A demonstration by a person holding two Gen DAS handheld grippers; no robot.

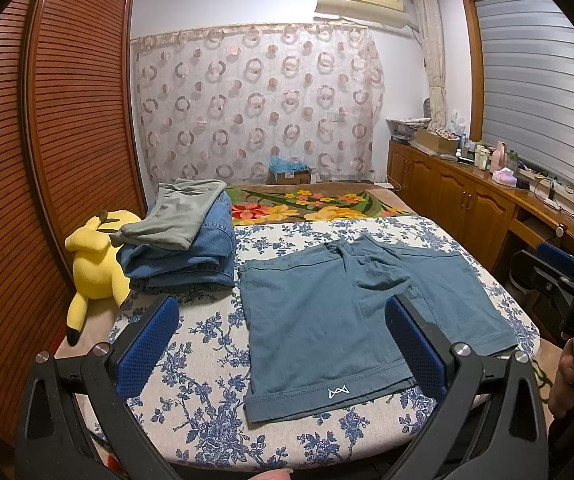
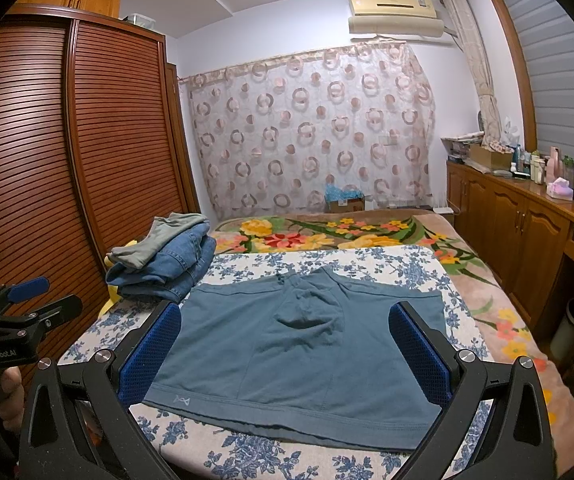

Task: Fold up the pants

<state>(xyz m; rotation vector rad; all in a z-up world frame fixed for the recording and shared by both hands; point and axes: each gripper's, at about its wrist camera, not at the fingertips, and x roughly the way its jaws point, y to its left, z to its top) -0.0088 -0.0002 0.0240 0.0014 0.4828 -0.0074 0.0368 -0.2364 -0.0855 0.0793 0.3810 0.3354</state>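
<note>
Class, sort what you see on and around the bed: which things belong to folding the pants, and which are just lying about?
For the job:
blue shorts, spread flat
left tool, open
right tool, open

Lying about:
stack of folded clothes
yellow plush toy
flowered blanket
cardboard box

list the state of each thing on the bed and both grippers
teal shorts: spread flat, unfolded
jeans: folded, bottom of the pile
grey garment: folded, on top of the jeans
yellow plush toy: lying at the bed's edge beside the pile
left gripper: open, empty
right gripper: open, empty
</note>
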